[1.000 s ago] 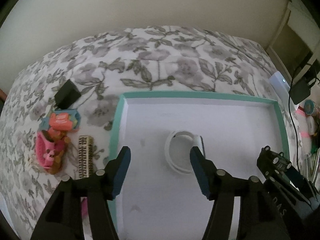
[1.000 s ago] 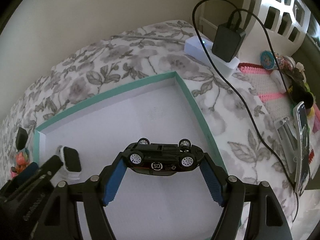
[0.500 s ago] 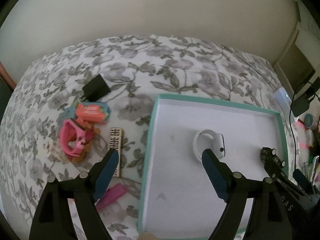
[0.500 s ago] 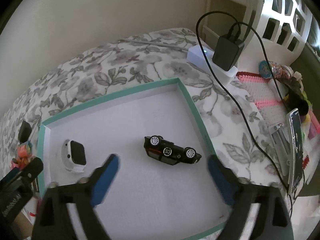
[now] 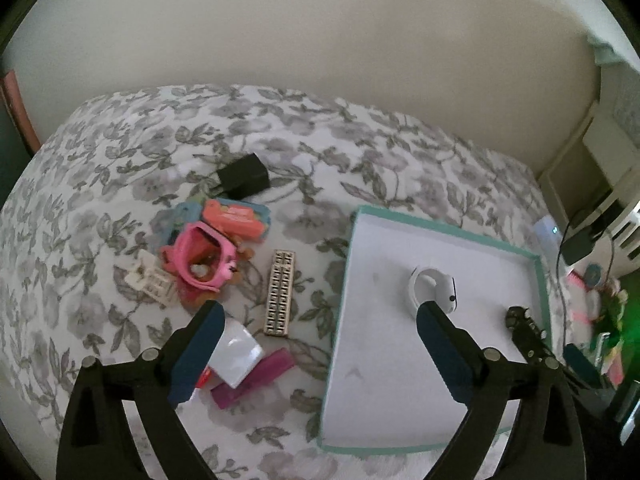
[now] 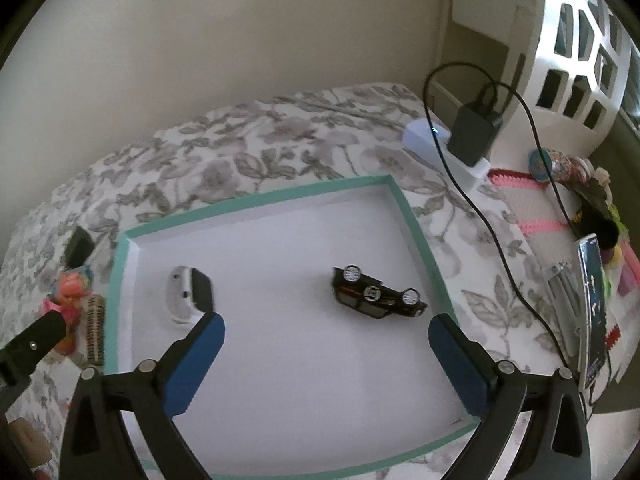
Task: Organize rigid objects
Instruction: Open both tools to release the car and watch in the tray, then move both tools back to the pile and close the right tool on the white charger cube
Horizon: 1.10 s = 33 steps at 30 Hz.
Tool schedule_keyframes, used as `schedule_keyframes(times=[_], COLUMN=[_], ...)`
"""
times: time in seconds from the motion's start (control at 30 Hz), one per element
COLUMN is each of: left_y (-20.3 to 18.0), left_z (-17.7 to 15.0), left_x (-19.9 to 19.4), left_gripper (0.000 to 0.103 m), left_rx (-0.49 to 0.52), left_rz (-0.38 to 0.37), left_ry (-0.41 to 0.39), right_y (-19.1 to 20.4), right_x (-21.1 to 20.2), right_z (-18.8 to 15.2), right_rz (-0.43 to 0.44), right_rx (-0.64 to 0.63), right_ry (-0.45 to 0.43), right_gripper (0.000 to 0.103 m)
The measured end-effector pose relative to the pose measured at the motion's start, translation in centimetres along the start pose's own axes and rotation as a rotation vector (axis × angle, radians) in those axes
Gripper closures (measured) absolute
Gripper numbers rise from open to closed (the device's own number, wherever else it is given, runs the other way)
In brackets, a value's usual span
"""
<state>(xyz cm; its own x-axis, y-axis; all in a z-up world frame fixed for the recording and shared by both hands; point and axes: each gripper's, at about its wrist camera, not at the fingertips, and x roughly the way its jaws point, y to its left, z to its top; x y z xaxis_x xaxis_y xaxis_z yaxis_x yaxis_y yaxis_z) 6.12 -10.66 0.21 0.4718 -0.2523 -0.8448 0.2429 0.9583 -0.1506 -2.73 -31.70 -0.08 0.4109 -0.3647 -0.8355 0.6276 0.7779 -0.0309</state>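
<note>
A white tray with a teal rim (image 5: 440, 226) (image 6: 256, 196) lies on a floral bedspread. In it are a white smartwatch (image 5: 434, 284) (image 6: 190, 294) and a black toy car (image 6: 376, 294) lying on its side. My right gripper (image 6: 326, 340) is open and empty above the tray, behind the car. My left gripper (image 5: 320, 330) is open and empty above the tray's left edge. Left of the tray lie a pink watch (image 5: 204, 260), an orange packet (image 5: 236, 218), a patterned bar (image 5: 280, 292), a black adapter (image 5: 242, 178), a white card (image 5: 236, 354) and a magenta piece (image 5: 252, 380).
A white power strip with a black charger and cable (image 6: 474, 136) sits at the bed's right edge. A phone (image 6: 592, 312), a pink-striped mat (image 6: 528, 216) and small clutter lie to the right. A wall stands behind the bed.
My right gripper let go of the toy car, which now lies in the tray, and pulled back. My left gripper moved back and left, bringing the pile of loose objects into view.
</note>
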Motion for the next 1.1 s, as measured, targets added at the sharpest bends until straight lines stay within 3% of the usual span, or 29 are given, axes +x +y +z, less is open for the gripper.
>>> schedule_keyframes(times=[0.4,0.77,0.9,1.1], left_y=[5.9,11.7,13.6,15.8], left_z=[-0.3,-0.3,-0.6,-1.8], left_x=[-2.8,-4.3,-3.9,-1.7], left_gripper=[0.003,0.003,0.003,0.003], left_rx=[-0.112,-0.208,-0.249,-0.3], left_rz=[0.01,0.088,0.115,0.163], left_ry=[-0.086,-0.114,-0.08,0.044], right_y=[2.2,7.6,10.6,14.5], right_x=[-1.2,-1.7,-2.1,-1.5], right_z=[-0.7,-1.8,-2.6,-4.0], right_rz=[0.07,0.261,0.329,0.413], right_rx=[-0.026,-0.136,-0.203,-0.28], right_ry=[-0.015,0.0,0.002,0.046], right_gripper=[0.0,0.0,0.0,0.0])
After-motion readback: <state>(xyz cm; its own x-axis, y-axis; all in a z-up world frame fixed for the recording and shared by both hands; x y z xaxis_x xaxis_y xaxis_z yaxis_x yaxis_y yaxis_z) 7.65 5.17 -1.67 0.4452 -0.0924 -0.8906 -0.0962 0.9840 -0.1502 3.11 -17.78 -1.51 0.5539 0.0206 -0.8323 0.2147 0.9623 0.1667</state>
